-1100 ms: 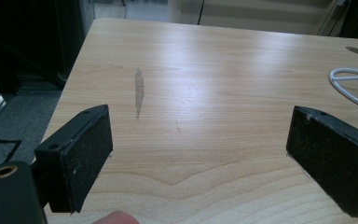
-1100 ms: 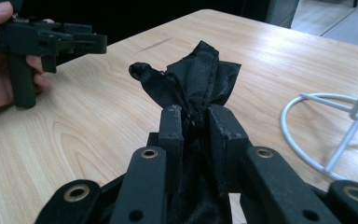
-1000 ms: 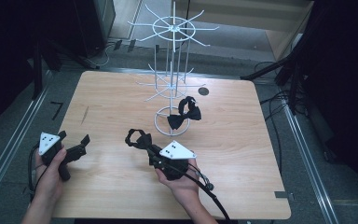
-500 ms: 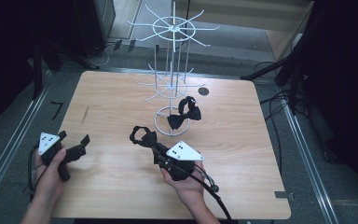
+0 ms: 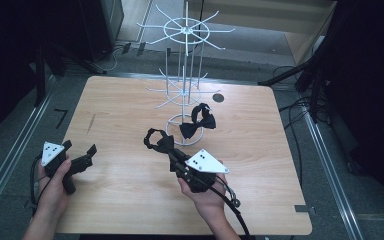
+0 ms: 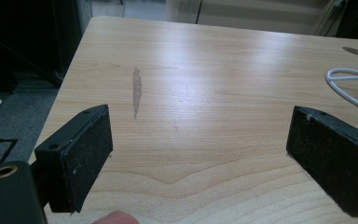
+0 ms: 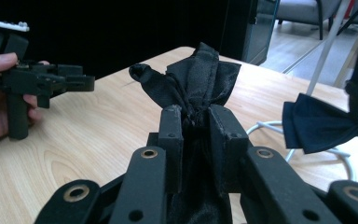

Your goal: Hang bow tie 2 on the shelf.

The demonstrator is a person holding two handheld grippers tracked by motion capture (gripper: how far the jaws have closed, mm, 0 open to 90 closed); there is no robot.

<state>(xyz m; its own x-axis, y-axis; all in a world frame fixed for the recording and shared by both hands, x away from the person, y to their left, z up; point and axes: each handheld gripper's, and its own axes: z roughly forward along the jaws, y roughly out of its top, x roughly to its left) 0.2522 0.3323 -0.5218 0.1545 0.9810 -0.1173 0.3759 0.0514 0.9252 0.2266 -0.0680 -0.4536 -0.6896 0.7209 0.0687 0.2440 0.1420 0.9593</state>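
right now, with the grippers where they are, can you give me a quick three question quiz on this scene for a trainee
1. True or false: the right gripper is clamped on a black bow tie.
2. Where is the second bow tie? A) lying by the ring base of the white wire rack B) in the left gripper C) on the floor
3. Fill in: the left gripper's jaws stand ____ over bare table.

Key
1. True: the cloth is pinched between its jaws.
2. A
3. open, with nothing between them
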